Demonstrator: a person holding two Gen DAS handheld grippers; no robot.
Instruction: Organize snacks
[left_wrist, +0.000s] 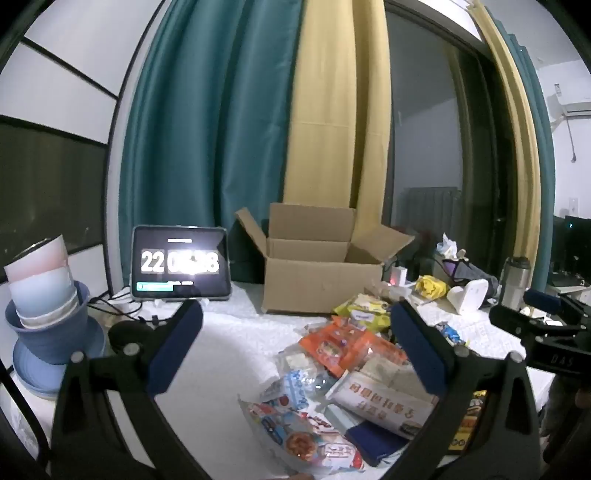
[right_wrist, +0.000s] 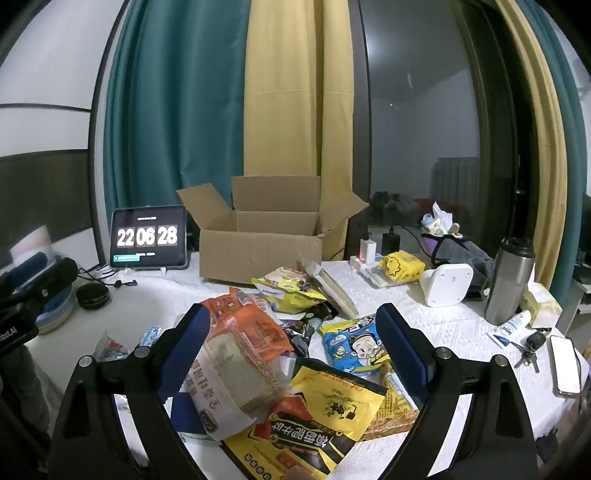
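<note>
Hovering w/ fingers apart: left gripper (left_wrist: 295, 345) & right gripper (right_wrist: 293, 343) over snack pile (right_wrist: 295, 354)

The box (right_wrist: 258, 254) is plain brown cardboard, matt and slightly creased. The table cover (right_wrist: 424, 325) looks like white quilted cloth or paper with a raised pattern. The snack packets are thin plastic film: the bread bag (right_wrist: 236, 365) is clear and glossy with orange print, the yellow packet (right_wrist: 325, 417) shines in places, and the blue packet (right_wrist: 354, 345) is crinkled and glossy. The flask (right_wrist: 511, 280) is brushed metal with a dull sheen. The tablet (right_wrist: 147, 236) has a smooth glass face. The curtains (right_wrist: 177, 110) are soft, faintly lustrous cloth. The bowls (left_wrist: 44, 291) look like smooth matt plastic. The gripper pads (right_wrist: 184, 354) are matt blue on black plastic.
</note>
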